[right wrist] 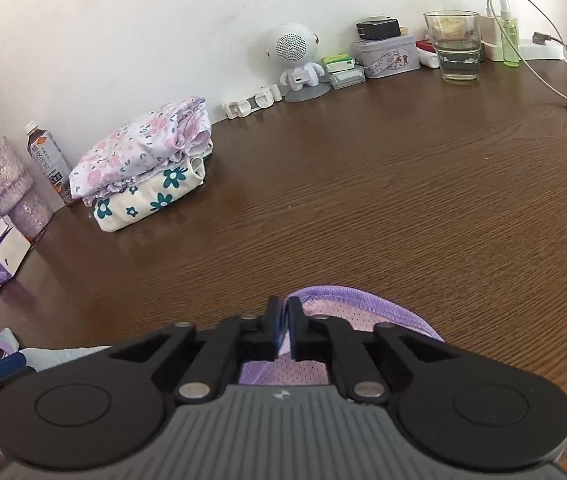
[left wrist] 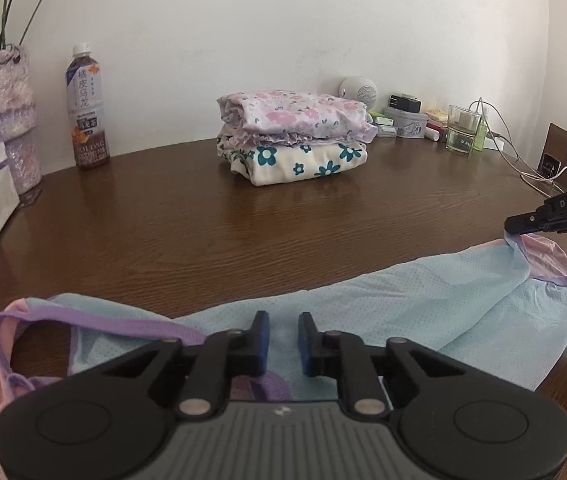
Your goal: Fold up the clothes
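**Garment stretched sideways between two hand-held grippers**

At the left, the left hand-held gripper (left wrist: 283, 334) hovers low over the garment's left part, its blue pads spread apart with light blue cloth showing between them. The pastel garment (left wrist: 403, 300), blue with pink panels and purple trim, lies on the brown table (left wrist: 283, 220), its long axis running left to right. At the right end, the right hand-held gripper (right wrist: 282, 330) pinches the purple-trimmed edge. Folded clothes (left wrist: 293, 140) are stacked well beyond.

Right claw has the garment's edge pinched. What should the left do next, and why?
Probably shut the left claw on the light blue garment under it: its jaws stand apart with nothing gripped, while the right claw already pinches the purple-trimmed edge. Both ends need holding before folding.
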Demonstrator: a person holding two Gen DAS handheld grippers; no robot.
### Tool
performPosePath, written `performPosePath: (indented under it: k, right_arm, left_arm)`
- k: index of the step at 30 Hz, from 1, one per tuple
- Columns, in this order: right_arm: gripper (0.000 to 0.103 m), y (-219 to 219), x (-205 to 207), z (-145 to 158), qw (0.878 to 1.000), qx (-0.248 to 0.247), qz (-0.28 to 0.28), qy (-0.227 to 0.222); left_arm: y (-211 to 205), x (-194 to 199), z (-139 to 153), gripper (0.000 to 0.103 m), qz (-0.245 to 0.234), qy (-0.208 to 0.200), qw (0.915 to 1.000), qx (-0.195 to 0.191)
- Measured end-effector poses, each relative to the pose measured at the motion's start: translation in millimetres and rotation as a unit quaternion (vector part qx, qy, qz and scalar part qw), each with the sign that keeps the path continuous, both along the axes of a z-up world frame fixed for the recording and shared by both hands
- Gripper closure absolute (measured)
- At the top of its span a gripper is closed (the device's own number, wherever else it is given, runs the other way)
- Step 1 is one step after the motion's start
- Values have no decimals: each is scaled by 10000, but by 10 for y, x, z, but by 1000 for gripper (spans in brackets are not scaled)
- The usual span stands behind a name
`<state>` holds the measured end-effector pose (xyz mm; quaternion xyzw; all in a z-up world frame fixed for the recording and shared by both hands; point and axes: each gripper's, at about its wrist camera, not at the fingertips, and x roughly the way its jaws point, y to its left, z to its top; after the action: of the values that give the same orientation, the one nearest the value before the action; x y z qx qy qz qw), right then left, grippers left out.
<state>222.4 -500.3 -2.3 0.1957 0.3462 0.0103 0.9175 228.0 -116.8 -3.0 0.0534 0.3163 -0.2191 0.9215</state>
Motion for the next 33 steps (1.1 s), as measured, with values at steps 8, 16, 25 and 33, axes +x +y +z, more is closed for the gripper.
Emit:
performPosePath:
  k: [8,16,25,33]
  right_arm:
    - [101,-176,-171,46,9991,189,-90,-359]
    - [101,-132,-194,-124,9994,-323,-13,-83]
    - [26,66,-593,97,9970,-242,210,-707]
    - [0,565,-920,212,9909,-207,637,-1164]
  left_arm:
    - [131,39,-7,92,419,78,9989,-199]
    - [127,34,-3,92,487,46,9987,-146]
    - [128,-238,186,35,343,-690,9969,-179]
    - [186,-656,306,9,403,-1150,9917,-402]
